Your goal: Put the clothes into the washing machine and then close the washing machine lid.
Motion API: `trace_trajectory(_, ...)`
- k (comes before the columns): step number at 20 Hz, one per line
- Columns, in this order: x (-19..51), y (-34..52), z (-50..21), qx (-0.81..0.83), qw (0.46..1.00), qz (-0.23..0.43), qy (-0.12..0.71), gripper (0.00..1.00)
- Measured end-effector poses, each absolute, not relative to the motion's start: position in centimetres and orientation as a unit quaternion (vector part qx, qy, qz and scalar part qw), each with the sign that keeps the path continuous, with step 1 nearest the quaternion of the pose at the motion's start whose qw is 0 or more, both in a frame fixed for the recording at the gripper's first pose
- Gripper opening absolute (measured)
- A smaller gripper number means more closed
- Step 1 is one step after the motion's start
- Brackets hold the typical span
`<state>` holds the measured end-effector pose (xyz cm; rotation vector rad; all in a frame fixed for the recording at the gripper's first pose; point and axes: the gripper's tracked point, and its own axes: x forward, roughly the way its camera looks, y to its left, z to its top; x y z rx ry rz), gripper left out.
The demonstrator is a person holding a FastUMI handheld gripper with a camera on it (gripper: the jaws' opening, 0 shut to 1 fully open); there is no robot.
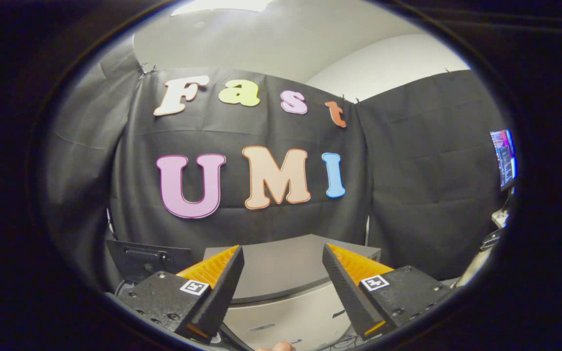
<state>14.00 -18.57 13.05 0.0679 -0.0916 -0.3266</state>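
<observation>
Grey and boxy, the pale plastic washing machine [291, 273] sits just ahead of the gripper [283, 278], its flat grey lid [286, 265] showing in the gap between the two fingers [222, 287], and from this angle the lid looks to be lying down flat rather than raised, though the near edge is partly hidden, so I would not swear to it. Those fingers are spread wide apart, released, with nothing caught between them, no cloth and no handle. No clothes to be seen anywhere around the machine from here, which leaves two readings: either they are already inside under that lid, or they are lying somewhere below the fingers' line of sight. The gripper is held high and level, looking over the top of the machine toward the black cloth booth wall [408, 170] beyond it, which to my eye is a resting or travelling pose and not a working one, since neither finger is touching the lid. Off past the right finger a lit computer monitor [504, 158] glows at the edge of the booth, and a dark flat panel [149, 256] leans beside the machine behind the left finger. A fingertip of the person's hand [276, 347] peeks in low between the fingers, presumably steadying the grip.
</observation>
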Motion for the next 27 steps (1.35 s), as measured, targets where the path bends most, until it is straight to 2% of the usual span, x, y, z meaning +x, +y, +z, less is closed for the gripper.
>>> trace_trajectory(9, 14.1, -19.7, 9.4, 0.040, 0.986, -0.157, -0.028, 0.98)
trace_trajectory(14, 14.9, -17.3, 13.4, 0.037, 0.985, -0.152, -0.071, 0.97)
trace_trajectory(21, 23.6, -3.0, 17.7, 0.037, 0.993, -0.070, -0.093, 0.97)
trace_trajectory(27, 35.9, 11.2, 13.0, 0.067, 0.997, 0.037, -0.021, 0.97)
